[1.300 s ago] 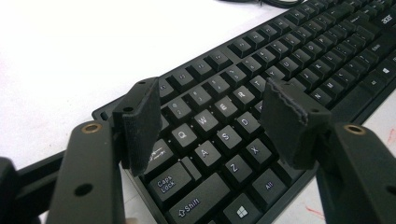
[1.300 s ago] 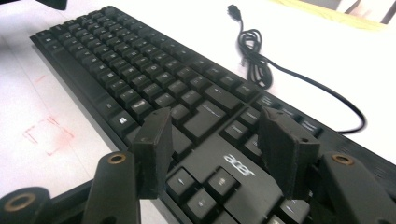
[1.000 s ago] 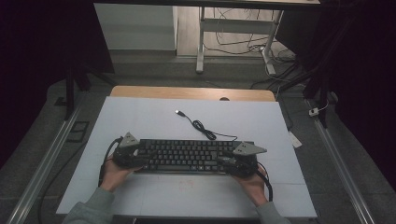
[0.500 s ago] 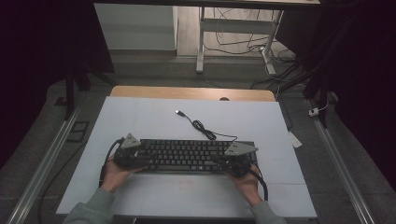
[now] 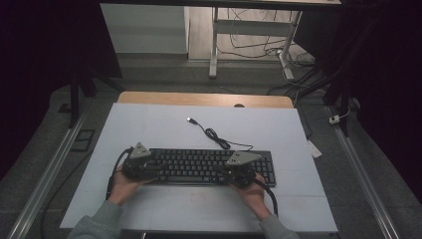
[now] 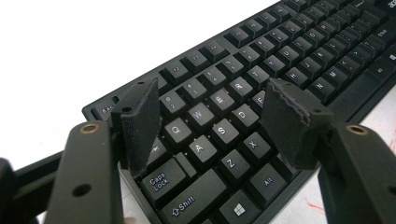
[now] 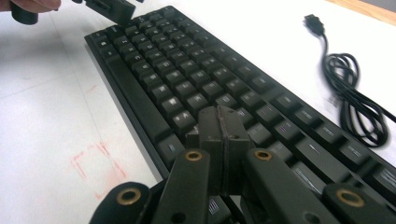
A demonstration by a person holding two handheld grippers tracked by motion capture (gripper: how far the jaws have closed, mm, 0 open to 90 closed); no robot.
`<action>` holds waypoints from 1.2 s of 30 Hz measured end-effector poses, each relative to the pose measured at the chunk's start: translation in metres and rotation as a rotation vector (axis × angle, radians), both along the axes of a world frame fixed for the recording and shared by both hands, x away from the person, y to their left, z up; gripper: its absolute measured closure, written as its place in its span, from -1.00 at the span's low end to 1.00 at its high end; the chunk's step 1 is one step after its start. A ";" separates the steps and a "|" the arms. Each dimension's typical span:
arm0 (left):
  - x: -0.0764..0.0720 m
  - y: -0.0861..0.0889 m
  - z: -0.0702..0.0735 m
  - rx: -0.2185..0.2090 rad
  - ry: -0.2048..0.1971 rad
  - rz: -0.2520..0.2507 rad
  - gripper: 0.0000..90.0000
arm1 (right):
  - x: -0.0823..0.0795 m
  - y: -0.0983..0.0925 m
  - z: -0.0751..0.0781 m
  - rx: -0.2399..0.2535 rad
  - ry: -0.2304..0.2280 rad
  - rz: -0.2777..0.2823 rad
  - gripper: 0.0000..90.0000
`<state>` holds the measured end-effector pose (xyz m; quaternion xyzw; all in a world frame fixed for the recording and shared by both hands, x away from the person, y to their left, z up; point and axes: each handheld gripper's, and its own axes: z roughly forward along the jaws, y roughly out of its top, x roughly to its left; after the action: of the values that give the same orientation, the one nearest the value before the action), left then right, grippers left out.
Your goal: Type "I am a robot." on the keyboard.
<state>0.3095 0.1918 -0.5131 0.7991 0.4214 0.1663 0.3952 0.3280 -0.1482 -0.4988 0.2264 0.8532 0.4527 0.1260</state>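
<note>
Tongs over keyboard (image 5: 211, 167): left tongs (image 6: 212, 116) apart, right tongs (image 7: 223, 140) pressed together.

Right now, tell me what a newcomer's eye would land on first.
The black keyboard lies across the near half of the white table. The left gripper hovers with jaws open over its Q, A and S keys, while the right gripper is shut above the lower rows. Its coiled cable with a loose USB plug lies behind it.

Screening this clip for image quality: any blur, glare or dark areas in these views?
High view: surroundings nearly black, only the table lit. Left gripper view: keyboard legends sharp, tabletop blown out white. Right gripper view: soft, USB cable and far keys smeared, shut right gripper reasonably clear.
</note>
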 end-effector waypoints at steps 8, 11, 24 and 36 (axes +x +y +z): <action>0.000 -0.002 -0.001 0.009 0.003 -0.010 -0.18 | 0.001 0.020 -0.001 -0.013 0.018 0.028 0.99; 0.000 -0.002 -0.001 0.012 0.004 -0.011 -0.19 | 0.001 0.027 -0.002 -0.017 0.030 0.036 0.99; -0.001 -0.003 -0.002 0.022 0.007 -0.010 -0.20 | 0.006 0.053 -0.010 -0.062 0.058 0.057 0.99; 0.000 -0.004 -0.004 0.028 0.010 -0.010 -0.22 | 0.011 0.063 -0.017 -0.091 0.071 0.049 0.99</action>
<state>0.3095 0.1881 -0.5167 0.8076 0.4168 0.1661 0.3828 0.3393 -0.0852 -0.5155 0.2151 0.8822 0.4080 0.0948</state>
